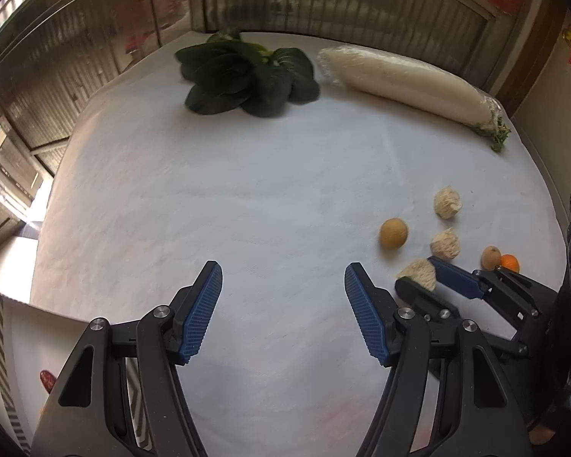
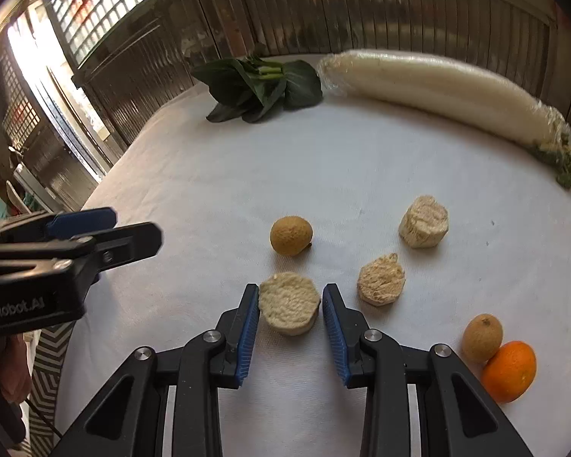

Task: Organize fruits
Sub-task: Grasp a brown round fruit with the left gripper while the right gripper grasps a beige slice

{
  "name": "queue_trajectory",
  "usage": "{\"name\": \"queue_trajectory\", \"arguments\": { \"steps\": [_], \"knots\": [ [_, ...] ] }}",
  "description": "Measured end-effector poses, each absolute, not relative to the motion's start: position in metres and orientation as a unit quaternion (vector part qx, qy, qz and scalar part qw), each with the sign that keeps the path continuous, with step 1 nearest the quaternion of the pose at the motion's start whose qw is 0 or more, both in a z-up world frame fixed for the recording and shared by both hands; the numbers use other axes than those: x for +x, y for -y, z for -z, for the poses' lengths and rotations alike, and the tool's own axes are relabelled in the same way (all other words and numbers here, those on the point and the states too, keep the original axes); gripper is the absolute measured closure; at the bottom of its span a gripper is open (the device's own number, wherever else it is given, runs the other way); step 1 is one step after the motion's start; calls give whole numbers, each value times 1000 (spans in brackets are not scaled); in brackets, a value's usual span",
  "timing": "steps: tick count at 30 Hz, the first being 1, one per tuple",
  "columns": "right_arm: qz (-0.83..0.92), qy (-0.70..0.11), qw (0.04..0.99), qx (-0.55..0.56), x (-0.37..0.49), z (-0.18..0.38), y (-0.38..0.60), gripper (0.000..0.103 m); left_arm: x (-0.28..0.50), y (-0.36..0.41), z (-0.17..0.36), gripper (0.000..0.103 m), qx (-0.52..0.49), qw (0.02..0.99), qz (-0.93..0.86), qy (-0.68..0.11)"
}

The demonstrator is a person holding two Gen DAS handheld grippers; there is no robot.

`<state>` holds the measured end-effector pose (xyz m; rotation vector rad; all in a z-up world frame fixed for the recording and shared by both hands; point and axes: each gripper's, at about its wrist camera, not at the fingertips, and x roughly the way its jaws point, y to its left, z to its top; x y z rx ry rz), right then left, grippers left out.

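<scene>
Right hand-held gripper (image 2: 289,304) open around fibrous beige chunk (image 2: 288,307); left hand-held gripper (image 1: 283,285) wide open, empty.

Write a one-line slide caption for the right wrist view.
Right gripper open around a beige fibrous chunk on the white tablecloth, with an orange nearby.
</scene>
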<state>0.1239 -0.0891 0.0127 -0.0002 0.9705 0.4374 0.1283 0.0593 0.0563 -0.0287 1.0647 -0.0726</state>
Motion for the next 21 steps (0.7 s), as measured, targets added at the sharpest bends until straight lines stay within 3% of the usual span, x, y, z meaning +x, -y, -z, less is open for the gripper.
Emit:
{"name": "queue_trajectory", "arguments": {
  "steps": [19,21],
  "knots": [
    [-175,-457,870,63,95,-21,145,73,175,10,-23,37,25,841,131,-525],
    [-175,-455,870,67,95,-22,146,73,176,12,-23,59,30,844,129,-519]
  ]
}}
